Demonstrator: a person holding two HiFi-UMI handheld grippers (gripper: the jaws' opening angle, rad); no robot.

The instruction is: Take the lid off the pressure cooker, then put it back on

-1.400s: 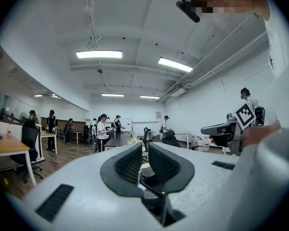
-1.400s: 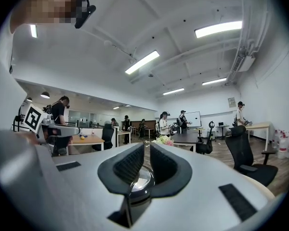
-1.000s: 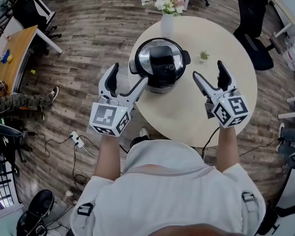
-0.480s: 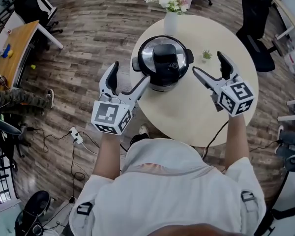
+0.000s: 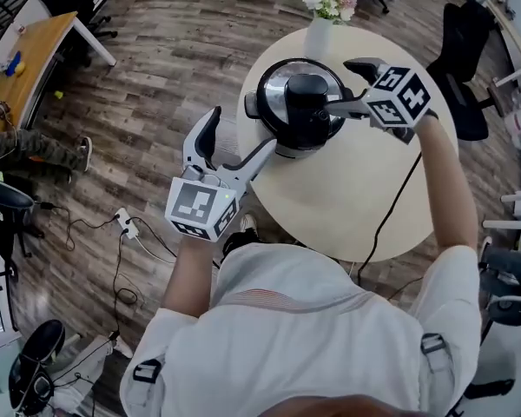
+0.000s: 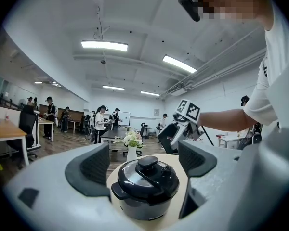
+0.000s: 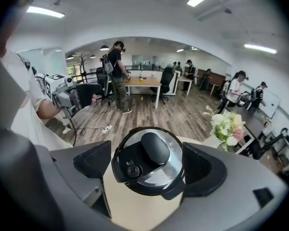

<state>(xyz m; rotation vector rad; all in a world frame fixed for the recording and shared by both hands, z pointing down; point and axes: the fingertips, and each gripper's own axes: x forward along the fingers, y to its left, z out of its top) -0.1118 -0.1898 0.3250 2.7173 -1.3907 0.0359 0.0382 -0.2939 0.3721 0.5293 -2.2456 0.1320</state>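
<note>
The black and steel pressure cooker [image 5: 300, 113] stands on the round pale table [image 5: 373, 189], its lid [image 5: 282, 85] on and the black handle bar [image 5: 308, 102] across the top. My right gripper [image 5: 352, 85] is over the cooker's right side, tilted down at the lid [image 7: 149, 160]. It is open, its pads clear of the lid. My left gripper [image 5: 236, 139] hovers level off the table's left edge, facing the cooker [image 6: 145, 186], also open. Both pairs of jaws have just been opening a little wider, and neither holds anything.
A white vase of flowers [image 5: 323, 20] stands just behind the cooker. A black cable [image 5: 391, 211] runs across the table to the near edge. A black office chair [image 5: 464, 68] is at the right. Several people and desks fill the room beyond.
My right gripper has swung left and away from me, from over the table's right part to the cooker's lid, tipping downward. The left gripper has stayed about where it was.
</note>
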